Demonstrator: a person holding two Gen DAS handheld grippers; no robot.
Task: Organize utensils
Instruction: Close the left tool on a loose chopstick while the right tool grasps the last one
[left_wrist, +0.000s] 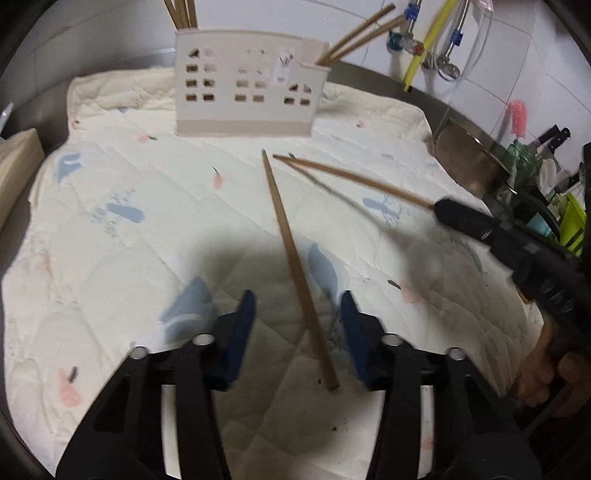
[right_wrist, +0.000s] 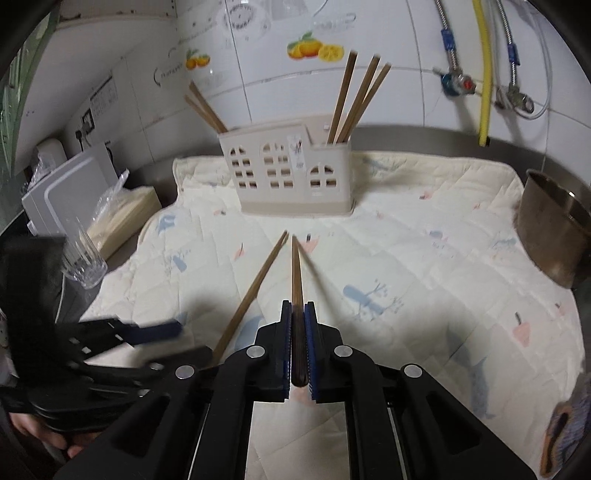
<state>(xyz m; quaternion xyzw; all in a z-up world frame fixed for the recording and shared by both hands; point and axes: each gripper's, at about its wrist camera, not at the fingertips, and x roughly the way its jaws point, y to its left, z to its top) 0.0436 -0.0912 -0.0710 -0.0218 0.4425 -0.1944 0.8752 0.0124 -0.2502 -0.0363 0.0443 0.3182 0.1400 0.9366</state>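
Your right gripper (right_wrist: 298, 314) was clamped on a chopstick (right_wrist: 296, 273), its tip raised above the quilted cloth (right_wrist: 424, 258) and aimed at the holder (right_wrist: 291, 177). Your left gripper (left_wrist: 298, 314) straddled a second chopstick (left_wrist: 291, 254) lying on the cloth, jaws apart with neither pad touching it. More chopsticks (right_wrist: 356, 103) stood in the holder's end compartments.

My left gripper (left_wrist: 298, 334) low centre of its frame, jaws partly apart, pads pressing nothing, my right gripper (right_wrist: 298, 345) bottom centre, pads clamped tight, both angled downward, hand (left_wrist: 546, 373) at lower right edge
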